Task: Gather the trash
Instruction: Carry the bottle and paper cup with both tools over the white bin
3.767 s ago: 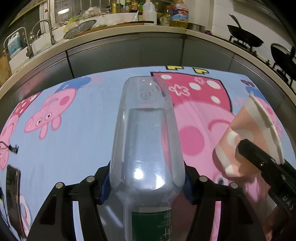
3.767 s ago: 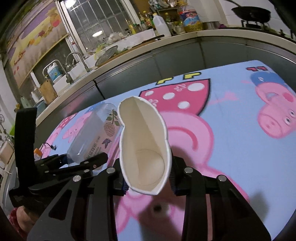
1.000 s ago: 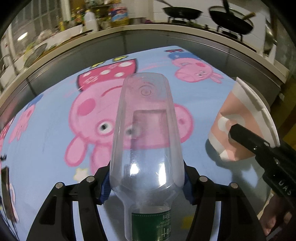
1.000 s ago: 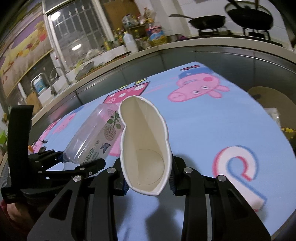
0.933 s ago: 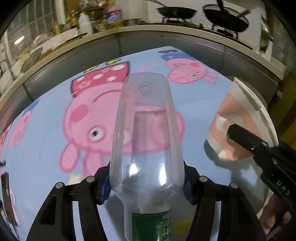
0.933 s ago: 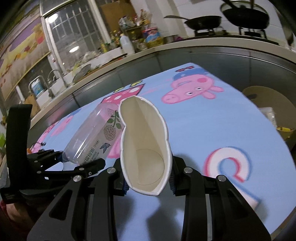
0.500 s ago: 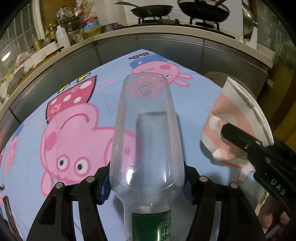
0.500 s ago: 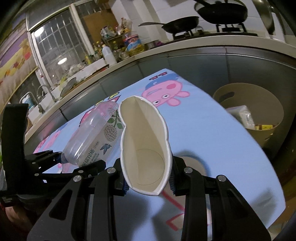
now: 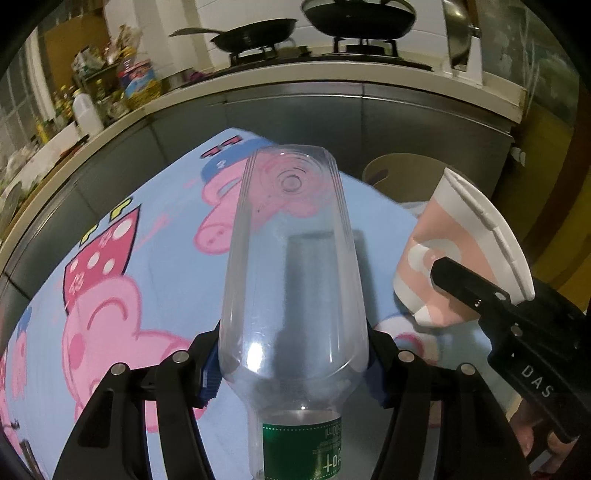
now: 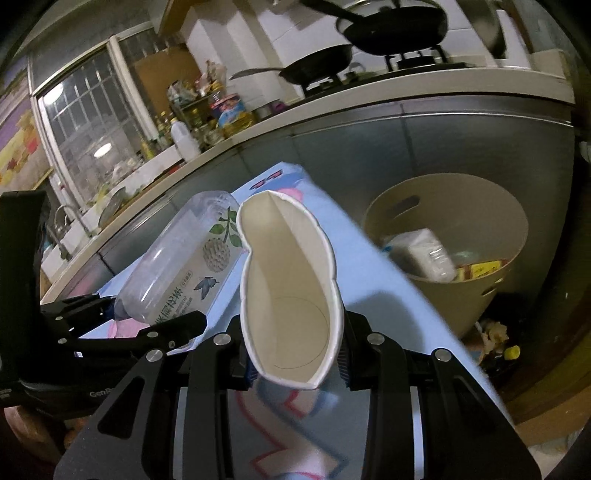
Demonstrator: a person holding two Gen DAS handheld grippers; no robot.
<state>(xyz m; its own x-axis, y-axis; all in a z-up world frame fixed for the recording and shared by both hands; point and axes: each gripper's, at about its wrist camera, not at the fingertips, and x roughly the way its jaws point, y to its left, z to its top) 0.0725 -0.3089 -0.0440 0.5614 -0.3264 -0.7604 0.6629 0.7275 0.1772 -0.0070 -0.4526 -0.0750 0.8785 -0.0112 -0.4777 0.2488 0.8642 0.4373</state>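
The left gripper (image 9: 293,365) keeps its fingers (image 9: 207,373) pinched on a clear plastic bottle (image 9: 291,266), gripped near the shoulder with the base pointing away from the camera and the green label (image 9: 301,446) toward the wrist. It hangs over the desk (image 9: 155,258), covered in a pale blue cartoon-pig cloth. Compared with 3.8 seconds ago, when the bottle sat over the middle of the cloth facing the sink side of the kitchen, the view has swung rightward: the stove with its black pans (image 9: 255,31) now fills the background, and the rim of a beige trash bin (image 9: 402,173) has come into sight past the desk's far edge.

To the right, the right gripper (image 10: 293,363) still has its fingers (image 10: 345,365) clamped on a squashed paper cup (image 10: 288,291), its mouth toward the camera. In the right wrist view the trash bin (image 10: 491,221) stands just beyond the desk corner, already holding a white packet (image 10: 421,251) and a yellow-and-red wrapper (image 10: 480,269); earlier only cloth lay ahead.
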